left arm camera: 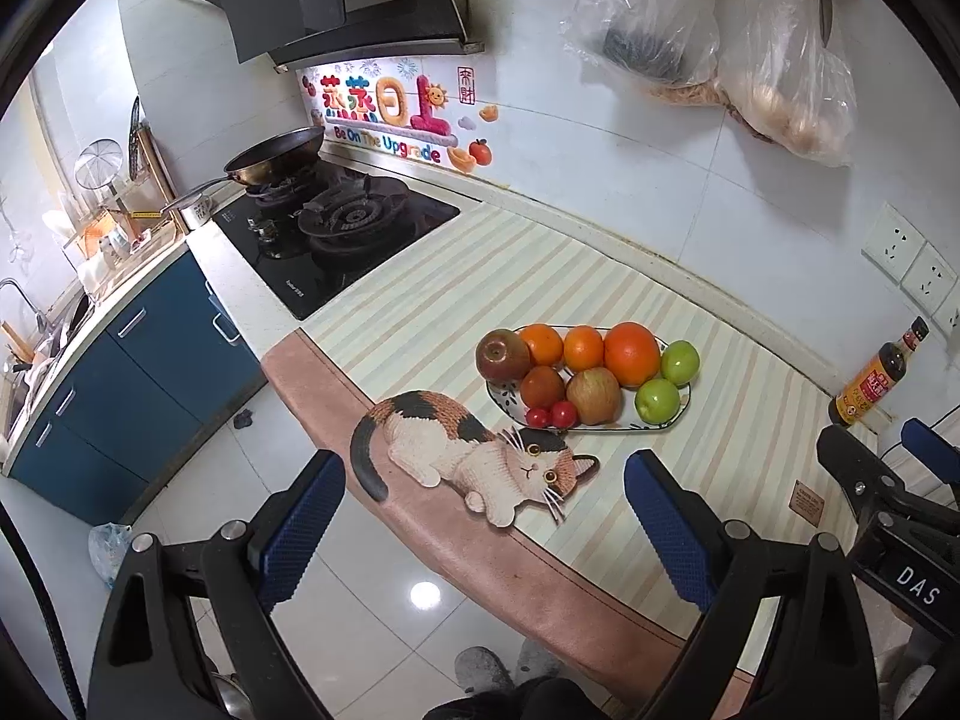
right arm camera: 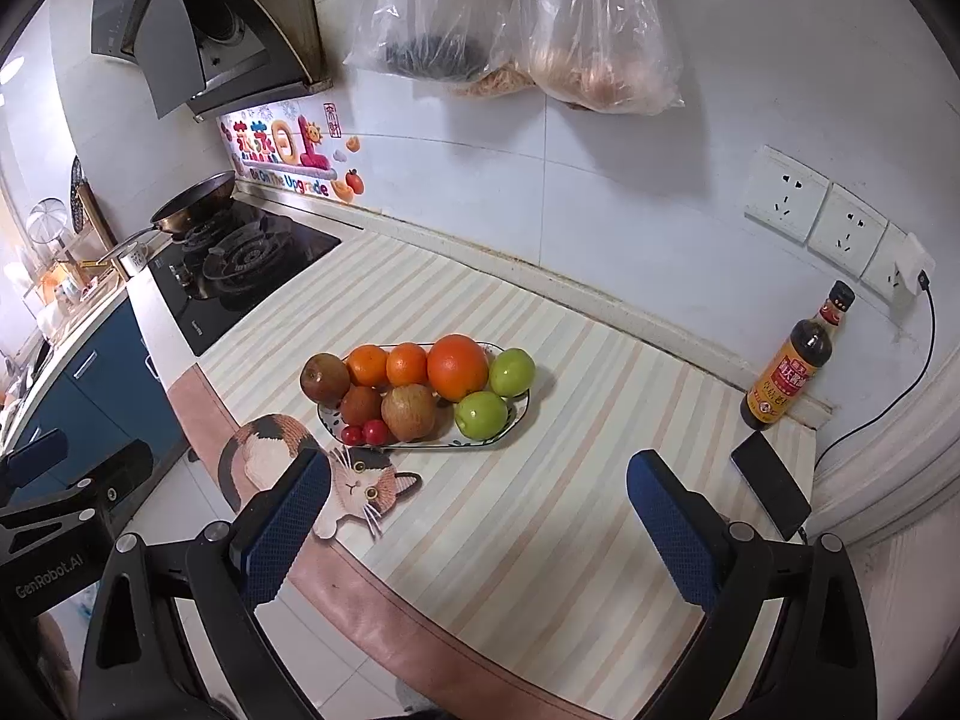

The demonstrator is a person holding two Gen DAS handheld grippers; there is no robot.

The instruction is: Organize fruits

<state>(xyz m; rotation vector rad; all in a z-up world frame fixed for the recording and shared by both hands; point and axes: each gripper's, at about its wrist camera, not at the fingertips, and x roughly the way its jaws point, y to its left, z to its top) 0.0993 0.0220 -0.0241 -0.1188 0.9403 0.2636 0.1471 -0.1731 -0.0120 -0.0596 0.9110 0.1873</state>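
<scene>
Here both grippers hang back from the desk edge, jaws spread wide and empty: the left gripper (left arm camera: 483,516) over the floor and the pink border of the mat, the right gripper (right arm camera: 477,519) over bare stripes. The fruit plate (right arm camera: 516,414) sits ahead of both on the striped mat (right arm camera: 540,540), well apart from either pair of fingers. It is an oval dish whose long axis runs roughly left to right across both views, so the fruits are met side-on. From the left wrist view the plate lies forward and slightly right; from the right wrist view it lies forward and left. On it are a large orange (right arm camera: 457,367), two smaller oranges (right arm camera: 387,365), two green apples (right arm camera: 480,415), reddish apples (right arm camera: 409,412) and two cherry tomatoes (right arm camera: 365,433) at the near rim. My guess is that the right gripper is better placed for the green apples, the left for the tomatoes and the dark red apple (left arm camera: 503,354). A cat-shaped mat (left arm camera: 480,462) lies just before the plate. Farther off stand a gas hob (left arm camera: 342,228) with a pan (left arm camera: 279,156), a sauce bottle (right arm camera: 798,360) by the wall sockets, a phone (right arm camera: 771,486), and plastic bags (right arm camera: 516,24) hung on the tiled wall.
</scene>
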